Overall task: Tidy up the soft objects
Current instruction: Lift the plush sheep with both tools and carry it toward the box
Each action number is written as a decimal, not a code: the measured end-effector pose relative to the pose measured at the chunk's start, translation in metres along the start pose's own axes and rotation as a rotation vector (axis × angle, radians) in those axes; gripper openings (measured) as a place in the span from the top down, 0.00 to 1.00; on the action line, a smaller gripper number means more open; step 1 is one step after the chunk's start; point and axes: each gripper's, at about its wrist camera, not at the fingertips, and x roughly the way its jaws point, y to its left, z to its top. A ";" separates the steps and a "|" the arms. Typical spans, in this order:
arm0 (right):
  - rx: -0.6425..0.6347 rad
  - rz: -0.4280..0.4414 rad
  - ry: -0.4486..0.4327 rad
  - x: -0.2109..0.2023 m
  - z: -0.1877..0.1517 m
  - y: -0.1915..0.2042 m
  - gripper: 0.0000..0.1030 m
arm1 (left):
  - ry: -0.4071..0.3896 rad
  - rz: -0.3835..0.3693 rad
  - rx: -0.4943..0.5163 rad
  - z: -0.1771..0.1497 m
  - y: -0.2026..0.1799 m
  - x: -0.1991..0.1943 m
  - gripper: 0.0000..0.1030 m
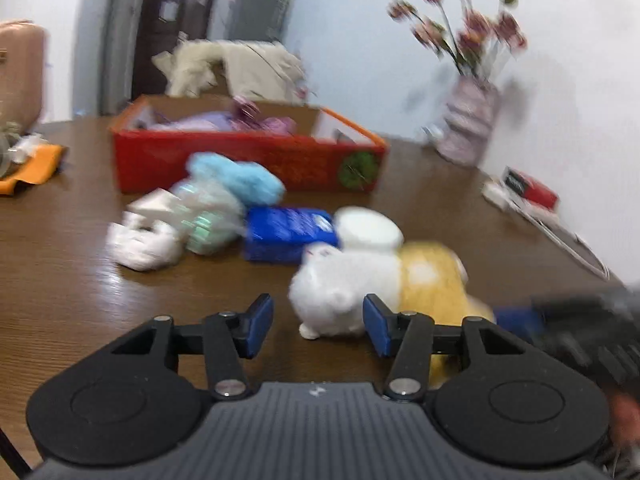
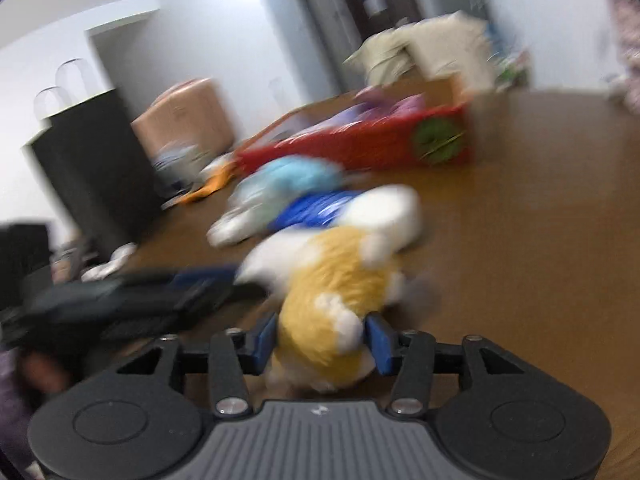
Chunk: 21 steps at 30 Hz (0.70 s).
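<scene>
Right gripper [image 2: 322,338] clamps the yellow plush [image 2: 340,292] before the red box [image 2: 360,144]; left gripper [image 1: 319,326] stands open. Loose fur may slip free during lifting.

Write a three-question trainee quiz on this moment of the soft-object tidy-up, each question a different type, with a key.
1. True or false: the right gripper has its fingers on either side of the yellow and white plush.
2. Multiple choice: the left gripper is
A. shut on the blue packet
B. open, holding nothing
C. inside the red box
3. Fill in: directly in front of the red box lies a fluffy light ____ item.

Key: 1 true; 2 B; 3 blue.
</scene>
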 end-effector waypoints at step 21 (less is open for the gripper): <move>0.091 0.121 -0.027 0.022 0.013 -0.013 0.56 | 0.091 -0.123 -0.213 -0.025 0.031 -0.033 0.31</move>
